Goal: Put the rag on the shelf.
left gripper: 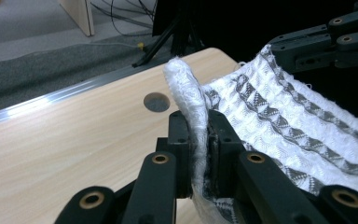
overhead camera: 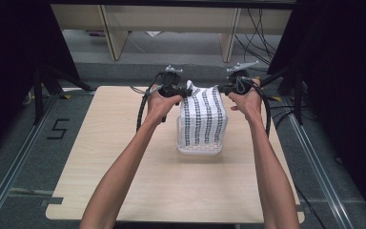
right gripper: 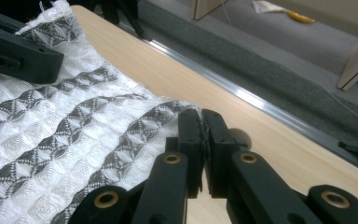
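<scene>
A white cloth with dark woven stripes (overhead camera: 203,118) hangs stretched between both grippers, draped over a clear plastic box (overhead camera: 199,147) on the wooden table (overhead camera: 124,162). My left gripper (overhead camera: 185,91) is shut on the cloth's left top corner, whose white hem (left gripper: 189,100) sticks up between the jaws. My right gripper (overhead camera: 222,88) is shut on the right top corner; the cloth edge (right gripper: 186,109) is pinched between its jaws. In the left gripper view the cloth (left gripper: 284,116) runs off toward the other gripper (left gripper: 326,42). In the right gripper view the cloth (right gripper: 65,126) spreads left toward the other gripper (right gripper: 18,53).
A round hole (left gripper: 157,101) is cut in the tabletop near the far edge. Metal rails (overhead camera: 9,176) run along the grey floor on both sides. Black stand legs (overhead camera: 47,81) and cables (overhead camera: 262,33) lie behind the table, near wooden furniture legs (overhead camera: 114,33).
</scene>
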`<act>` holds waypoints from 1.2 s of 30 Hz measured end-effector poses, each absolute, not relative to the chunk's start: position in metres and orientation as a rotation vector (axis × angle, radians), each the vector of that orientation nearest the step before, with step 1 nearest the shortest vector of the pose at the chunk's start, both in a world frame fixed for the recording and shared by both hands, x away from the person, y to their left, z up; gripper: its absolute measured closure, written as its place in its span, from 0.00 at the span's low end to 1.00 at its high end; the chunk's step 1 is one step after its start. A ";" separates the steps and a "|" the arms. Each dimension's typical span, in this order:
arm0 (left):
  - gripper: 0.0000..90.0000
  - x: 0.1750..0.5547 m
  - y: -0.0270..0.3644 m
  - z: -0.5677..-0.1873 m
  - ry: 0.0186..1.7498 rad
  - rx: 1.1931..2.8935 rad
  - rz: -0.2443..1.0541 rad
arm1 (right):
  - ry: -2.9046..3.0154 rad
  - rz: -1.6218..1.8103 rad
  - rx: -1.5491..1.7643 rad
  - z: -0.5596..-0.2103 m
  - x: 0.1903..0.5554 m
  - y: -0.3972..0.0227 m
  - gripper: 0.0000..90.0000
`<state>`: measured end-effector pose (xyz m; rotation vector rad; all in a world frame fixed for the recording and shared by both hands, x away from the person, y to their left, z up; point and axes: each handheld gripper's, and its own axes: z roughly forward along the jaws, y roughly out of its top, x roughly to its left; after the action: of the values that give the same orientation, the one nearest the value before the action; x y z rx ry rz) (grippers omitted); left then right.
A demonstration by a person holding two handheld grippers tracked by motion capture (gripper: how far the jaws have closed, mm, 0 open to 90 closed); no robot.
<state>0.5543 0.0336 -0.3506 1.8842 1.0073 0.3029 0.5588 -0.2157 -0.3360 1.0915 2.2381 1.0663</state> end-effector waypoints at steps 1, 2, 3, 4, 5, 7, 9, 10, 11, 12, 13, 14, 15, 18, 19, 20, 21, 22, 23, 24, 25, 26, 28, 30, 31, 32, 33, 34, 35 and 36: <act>0.90 0.555 0.034 -0.352 1.011 1.889 0.300 | 2.263 1.056 1.114 -0.337 0.558 -0.216 0.97; 0.90 0.556 0.034 -0.354 1.015 1.893 0.292 | 2.251 1.067 1.102 -0.341 0.560 -0.215 0.97; 0.89 0.556 0.034 -0.356 1.020 1.889 0.293 | 2.272 1.050 1.094 -0.342 0.561 -0.217 0.97; 0.89 0.557 0.035 -0.357 1.023 1.893 0.285 | 2.284 1.051 1.109 -0.344 0.561 -0.217 0.97; 0.88 0.558 0.035 -0.358 1.027 1.892 0.281 | 2.289 1.046 1.114 -0.346 0.562 -0.217 0.97; 0.87 0.559 0.036 -0.361 1.034 1.898 0.273 | 2.286 1.062 1.117 -0.350 0.563 -0.217 0.97; 0.87 0.560 0.035 -0.364 1.037 1.907 0.264 | 2.284 1.051 1.116 -0.354 0.563 -0.217 0.97; 0.86 0.560 0.035 -0.366 1.039 1.913 0.259 | 2.307 1.033 1.115 -0.354 0.562 -0.217 0.97; 0.84 0.561 0.035 -0.368 1.044 1.925 0.252 | 2.291 1.044 1.110 -0.355 0.563 -0.216 0.97; 0.83 0.561 0.035 -0.369 1.046 1.930 0.250 | 2.274 1.054 1.116 -0.357 0.563 -0.215 0.97; 0.82 0.561 0.035 -0.370 1.051 1.931 0.250 | 2.297 1.039 1.131 -0.356 0.562 -0.215 0.97; 0.80 0.561 0.035 -0.371 1.059 1.933 0.246 | 2.301 1.026 1.117 -0.357 0.563 -0.215 0.97; 0.76 0.562 0.036 -0.371 1.073 1.939 0.239 | 2.324 1.016 1.137 -0.356 0.563 -0.215 0.96; 0.68 0.562 0.040 -0.371 1.094 1.929 0.243 | 2.301 1.010 1.165 -0.361 0.564 -0.216 0.86; 0.66 0.562 0.041 -0.370 1.101 1.920 0.247 | 2.285 0.993 1.188 -0.361 0.564 -0.217 0.82; 0.65 0.563 0.043 -0.370 1.107 1.915 0.250 | 2.285 1.004 1.139 -0.363 0.567 -0.218 0.80; 0.63 0.563 0.045 -0.369 1.121 1.904 0.247 | 2.287 1.001 1.185 -0.363 0.565 -0.217 0.77; 0.59 0.563 0.047 -0.368 1.135 1.893 0.243 | 2.288 0.995 1.176 -0.363 0.565 -0.218 0.71; 0.56 0.564 0.049 -0.367 1.152 1.881 0.239 | 2.254 1.009 1.190 -0.363 0.565 -0.218 0.69; 0.53 0.564 0.051 -0.366 1.160 1.870 0.242 | 2.264 1.004 1.199 -0.360 0.565 -0.220 0.68; 0.53 0.563 0.053 -0.365 1.162 1.866 0.244 | 2.261 0.997 1.227 -0.357 0.564 -0.221 0.66; 0.52 0.563 0.054 -0.364 1.167 1.862 0.244 | 2.247 1.004 1.212 -0.357 0.564 -0.222 0.67; 0.47 0.563 0.057 -0.362 1.183 1.869 0.230 | 2.233 1.021 1.222 -0.354 0.564 -0.223 0.66; 0.43 0.563 0.060 -0.360 1.205 1.851 0.227 | 2.230 1.015 1.230 -0.351 0.562 -0.225 0.66; 0.43 0.563 0.061 -0.360 1.205 1.851 0.228 | 2.211 1.032 1.229 -0.351 0.562 -0.225 0.66; 0.43 0.562 0.062 -0.359 1.207 1.845 0.233 | 2.226 1.013 1.221 -0.350 0.561 -0.226 0.66; 0.43 0.562 0.064 -0.358 1.201 1.853 0.235 | 2.229 1.018 1.219 -0.349 0.560 -0.227 0.66; 0.43 0.561 0.065 -0.357 1.204 1.849 0.239 | 2.224 1.023 1.224 -0.347 0.559 -0.227 0.66; 0.43 0.560 0.066 -0.356 1.204 1.844 0.238 | 2.212 1.037 1.217 -0.348 0.559 -0.228 0.66; 0.43 0.559 0.068 -0.354 1.201 1.848 0.243 | 2.217 1.030 1.242 -0.346 0.558 -0.228 0.66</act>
<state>0.5593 0.0681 -0.3543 1.8476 1.2007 0.2427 0.5577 -0.2283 -0.3459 1.2418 2.2172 1.0295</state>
